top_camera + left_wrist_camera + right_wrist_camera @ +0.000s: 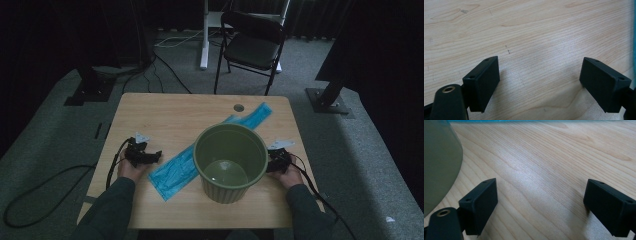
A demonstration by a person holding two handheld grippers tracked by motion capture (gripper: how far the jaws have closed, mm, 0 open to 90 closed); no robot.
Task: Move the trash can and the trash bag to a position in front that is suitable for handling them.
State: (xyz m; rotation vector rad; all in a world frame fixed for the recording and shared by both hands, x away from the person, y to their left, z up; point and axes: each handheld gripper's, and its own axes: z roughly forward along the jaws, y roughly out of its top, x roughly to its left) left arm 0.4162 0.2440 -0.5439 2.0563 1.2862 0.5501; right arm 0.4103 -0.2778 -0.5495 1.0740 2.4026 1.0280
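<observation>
Resting both hands on the table [160, 107], we note the left gripper [150, 157] and right gripper [272, 161] with jaws wide and empty, green bucket [230, 161] mid-table on the blue bag [176, 170]; nothing grasped yet, so next likely means closing on the bucket rim

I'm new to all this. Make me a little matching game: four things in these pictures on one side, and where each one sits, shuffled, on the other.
Things:
1. green bucket
2. blue plastic bag
3. left hand-held gripper
4. black folding chair

Places:
A. on the carpet beyond the table
B. flat on the table, running diagonally partly behind the bucket
C. upright on the table's right half
D. resting near the table's left edge, jaws open

Pairs: 1-C, 2-B, 3-D, 4-A
</observation>
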